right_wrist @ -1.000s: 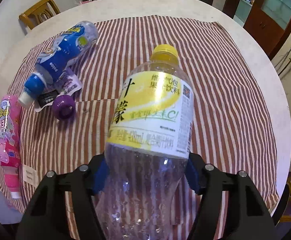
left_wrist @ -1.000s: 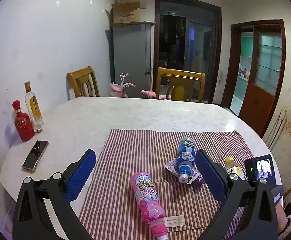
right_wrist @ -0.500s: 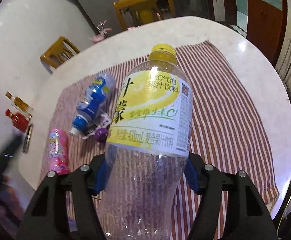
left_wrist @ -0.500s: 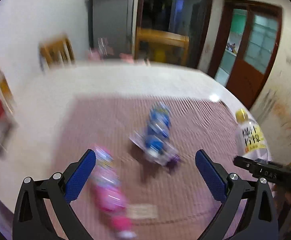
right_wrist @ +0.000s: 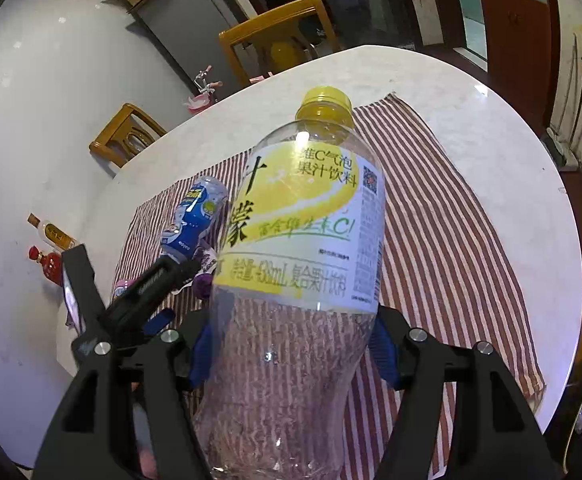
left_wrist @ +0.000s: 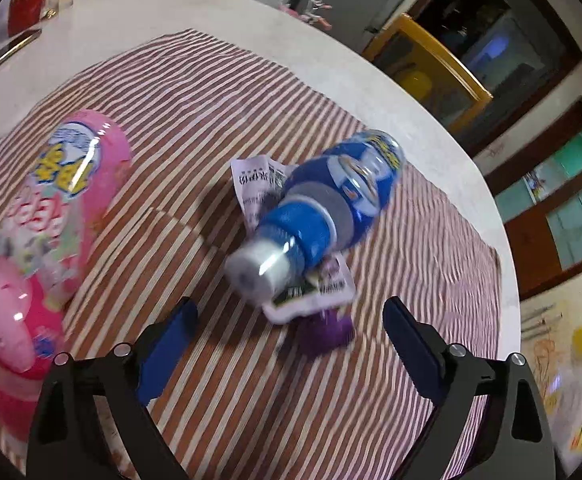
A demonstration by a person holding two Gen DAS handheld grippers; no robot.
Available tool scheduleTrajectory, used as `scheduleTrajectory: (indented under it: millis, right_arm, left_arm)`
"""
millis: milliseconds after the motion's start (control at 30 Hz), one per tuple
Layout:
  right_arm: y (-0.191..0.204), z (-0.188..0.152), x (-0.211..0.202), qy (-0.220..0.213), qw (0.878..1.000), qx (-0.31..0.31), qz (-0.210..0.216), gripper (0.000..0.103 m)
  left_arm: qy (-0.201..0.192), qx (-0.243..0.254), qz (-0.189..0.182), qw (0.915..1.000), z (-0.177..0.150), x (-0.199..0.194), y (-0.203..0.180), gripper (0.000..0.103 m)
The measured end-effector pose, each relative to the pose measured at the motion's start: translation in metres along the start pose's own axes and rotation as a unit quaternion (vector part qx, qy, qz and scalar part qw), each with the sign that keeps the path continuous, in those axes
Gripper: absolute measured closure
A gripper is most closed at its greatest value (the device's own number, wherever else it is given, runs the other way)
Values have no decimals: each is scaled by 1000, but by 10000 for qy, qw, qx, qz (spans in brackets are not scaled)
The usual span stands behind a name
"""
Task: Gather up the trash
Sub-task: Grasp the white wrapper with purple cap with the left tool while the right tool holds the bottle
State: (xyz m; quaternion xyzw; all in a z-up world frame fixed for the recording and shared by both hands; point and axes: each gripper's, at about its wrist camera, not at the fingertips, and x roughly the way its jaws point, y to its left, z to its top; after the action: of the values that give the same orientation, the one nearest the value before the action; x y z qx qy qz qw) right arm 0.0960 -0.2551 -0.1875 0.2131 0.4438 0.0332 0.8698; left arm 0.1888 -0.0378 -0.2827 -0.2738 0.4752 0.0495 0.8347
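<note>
Right wrist view: right gripper (right_wrist: 291,354) clamped on clear yellow-capped bottle (right_wrist: 299,248), held above striped cloth (right_wrist: 443,240). Left gripper (left_wrist: 291,332) spread wide, hovering over blue bottle (left_wrist: 323,208) lying on a wrapper (left_wrist: 257,184) (purple cap (left_wrist: 325,330) just beside); pink bottle (left_wrist: 51,216) lying nearby.

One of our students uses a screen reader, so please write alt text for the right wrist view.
The right tool grips a clear, empty bottle with yellow cap and label, held above a round table with a striped cloth. Beyond it lies a blue bottle, with the left tool close to it.
</note>
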Motion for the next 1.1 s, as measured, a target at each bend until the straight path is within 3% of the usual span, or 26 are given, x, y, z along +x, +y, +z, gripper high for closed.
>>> scheduleTrajectory:
  millis: [100,167,233,333,433,567,800,900,1100]
  right_arm:
    - [-5,0,-1,-2,10000,61,32,40]
    - [-8,0,-3,-18,9999,92,49,40]
    - [-9,1,-5,-42,9999,117,72,40]
    - [-9,0,-8,-83,9998,143,105,40]
    - [-11,-1,-11,-143,9996,174,143,40]
    - [-10,-3,-9,-130,9995,180,202,40]
    - [-3,-6,-7,-98,9994,107,311,40]
    - [4,-8,-6,-72,9993,33,370,40]
    - [7,-8,-17,-177,9989,-26,439,40]
  left_arm:
    - [-180,102,128,9997,8,8,-7,23]
    - [-241,256,158,9993,11,12,-12,55]
    - [-53,522,31,9986,17,17,-10,82]
    - [-91,930,-66,9956,16,5,-7,89]
    - [-210,1244,-174,9919,14,-17,1,95]
    - [-381,1547,-253,9869,14,-47,9,95]
    - [-1044,1969,-306,9744,17,-100,4,95]
    - [-1285,2218,-407,9657,11,-122,-9,95]
    - [-1766,2825,-679,9404,-8,-174,-41,95]
